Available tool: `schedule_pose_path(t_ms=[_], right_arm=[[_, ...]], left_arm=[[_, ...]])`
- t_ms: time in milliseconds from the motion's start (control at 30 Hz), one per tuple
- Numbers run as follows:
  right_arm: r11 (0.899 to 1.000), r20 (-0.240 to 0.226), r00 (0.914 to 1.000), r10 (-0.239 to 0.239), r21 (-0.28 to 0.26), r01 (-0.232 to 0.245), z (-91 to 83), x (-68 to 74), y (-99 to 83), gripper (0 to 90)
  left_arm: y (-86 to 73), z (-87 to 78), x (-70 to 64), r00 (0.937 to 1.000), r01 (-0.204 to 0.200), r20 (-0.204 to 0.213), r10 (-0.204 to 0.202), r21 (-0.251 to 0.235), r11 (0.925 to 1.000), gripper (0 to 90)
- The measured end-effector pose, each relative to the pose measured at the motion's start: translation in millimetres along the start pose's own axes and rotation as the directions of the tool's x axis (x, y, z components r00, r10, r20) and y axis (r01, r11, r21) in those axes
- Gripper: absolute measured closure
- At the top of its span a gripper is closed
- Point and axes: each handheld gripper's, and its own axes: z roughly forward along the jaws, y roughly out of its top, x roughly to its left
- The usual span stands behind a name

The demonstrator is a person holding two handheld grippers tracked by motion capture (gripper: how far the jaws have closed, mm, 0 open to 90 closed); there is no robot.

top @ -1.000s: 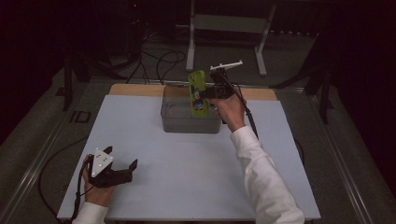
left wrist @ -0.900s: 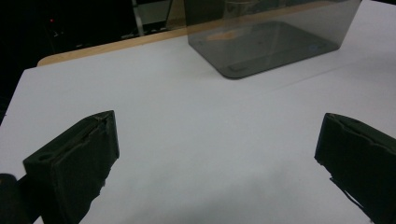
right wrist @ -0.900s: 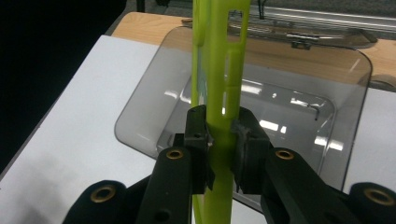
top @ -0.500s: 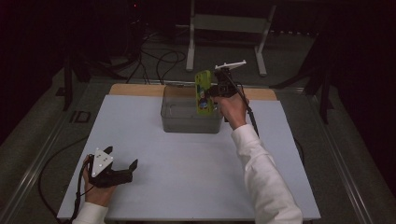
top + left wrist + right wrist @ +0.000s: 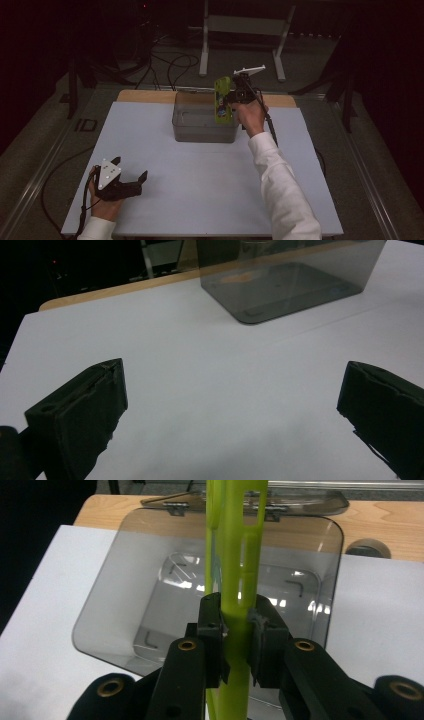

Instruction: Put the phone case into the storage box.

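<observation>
Dark surroundings are framing the white bench (image 5: 200,200). Right gripper (image 5: 235,630) is pinching the green package (image 5: 235,555) upright above the clear bin (image 5: 204,122) by the far edge, so lowering and release are remaining. Left gripper (image 5: 131,184) is resting near the front-left corner, fingers (image 5: 80,410) spread and empty.

one green packet (image 5: 222,99), one clear bin (image 5: 200,122), two tongs

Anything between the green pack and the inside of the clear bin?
Nothing visible. The right gripper holds the green pack upright over the clear bin, whose lid is swung back at the far rim. The bin's floor looks bare. The left gripper rests open near the table's front edge.
</observation>
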Motion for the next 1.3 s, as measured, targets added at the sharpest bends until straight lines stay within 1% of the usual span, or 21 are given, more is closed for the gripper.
schedule_pose_path(t_ms=[100, 433, 567, 733, 1300], right_arm=[[1.000, 0.014, 0.9998, 0.013, 0.006, -0.013, 1.7, -3.7, 0.4, 78.1], [1.000, 0.044, 0.9988, 0.019, 0.022, -0.020, 7.0, -7.9, 0.6, 78.1], [0.999, 0.052, 0.9983, 0.026, 0.030, -0.028, 9.4, -9.0, 0.2, 78.0], [0.999, 0.059, 0.9980, 0.022, 0.036, -0.024, 12.2, -9.9, -0.2, 78.0], [0.998, 0.084, 0.9960, 0.032, 0.059, -0.037, 24.2, -13.1, -1.9, 78.0]], left_arm=[[0.0, 0.1, 0.0, 1.0000, -0.002, 0.000, 0.002, 0.001, 1.0000, 0.0], [-0.1, -0.1, 0.1, 1.0000, -0.002, -0.001, 0.002, 0.002, 1.0000, 0.0], [0.0, -0.1, 0.1, 1.0000, -0.002, -0.001, 0.002, 0.000, 1.0000, 0.0], [-0.1, -0.1, -0.1, 1.0000, -0.002, -0.001, 0.002, 0.000, 1.0000, 0.0], [-0.1, -0.7, 0.2, 1.0000, 0.002, -0.001, -0.002, -0.004, 1.0000, 0.0]])
